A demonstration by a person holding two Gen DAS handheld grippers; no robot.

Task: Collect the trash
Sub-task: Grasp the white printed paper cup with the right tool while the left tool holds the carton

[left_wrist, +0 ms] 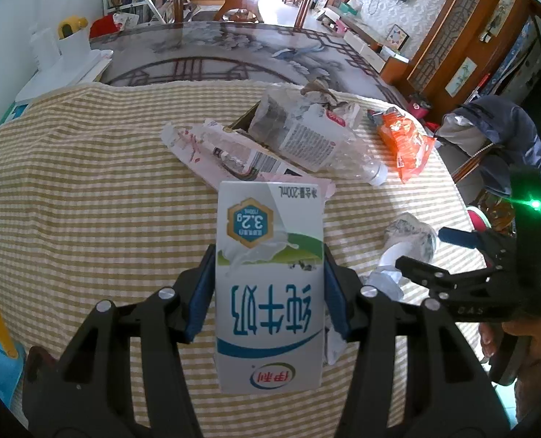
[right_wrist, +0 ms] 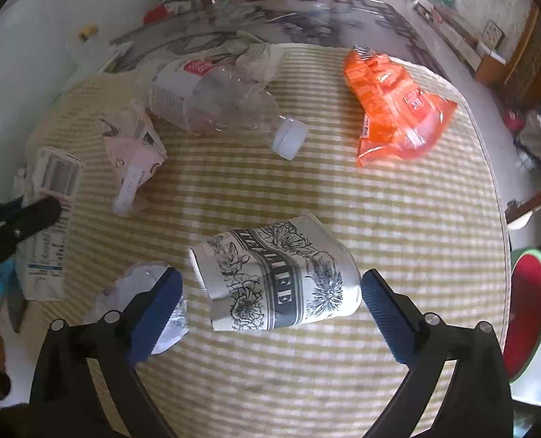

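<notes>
Checked cloth: yellow-and-white gingham tablecloth (right_wrist: 306, 197) covers the table under all the litter.
Left gripper (left_wrist: 268, 288): blue pads clamped on the sides of a white milk carton with green and blue print (left_wrist: 269, 284), held above the cloth.
Middle litter: crushed clear plastic bottle with white cap (right_wrist: 219, 106); beyond it crumpled paper, perhaps a tissue.
Right gripper (right_wrist: 270, 303): jaws spread wide, touching nothing.
Paper cup: white crushed paper cup with black flower print (right_wrist: 274, 277) lies on its side between the blue pads, clear of both.
Far right: orange crinkled snack wrapper (right_wrist: 394, 109), well apart.
</notes>
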